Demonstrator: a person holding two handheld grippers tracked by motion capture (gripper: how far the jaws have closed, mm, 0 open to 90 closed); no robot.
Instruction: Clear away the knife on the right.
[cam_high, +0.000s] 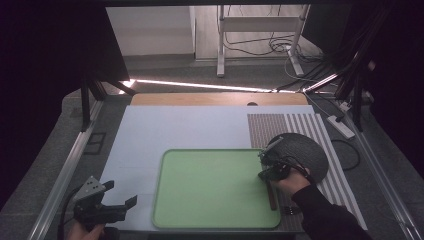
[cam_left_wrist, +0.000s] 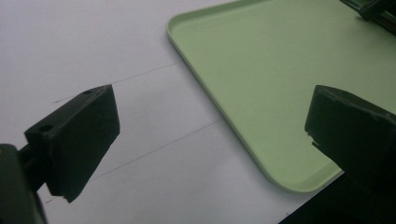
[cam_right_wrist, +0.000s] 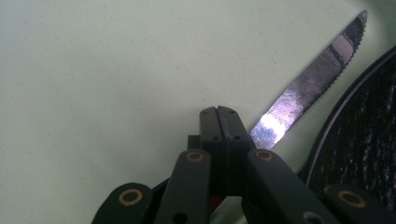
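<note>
Starting at the right gripper: jaws pressed fully together, pad to pad, with nothing seen between their tips. Held low over the right edge of the pale green rectangular plastic tray, next to the steel table knife with serrated blade and brown handle. In the right gripper view, blade running out from just behind the shut jaws, up and off to their right, toothed edge turned toward the dark round textured plate; cannot tell whether blade and jaw touch. From above, long axis of the knife set roughly along the tray's right edge, handle toward the near edge of the worktop, tip pointing to the far edge, gripper sitting about midway along it. Judging by that, would need to open across the knife's width, not along its length, before closing on it. Farther out, the plate lying just past the tray's right edge, on a striped mat. Farthest off, the left gripper at the near left corner of the worktop, jaws spread wide and empty, well apart from the knife; by far the less handy of the two.
</note>
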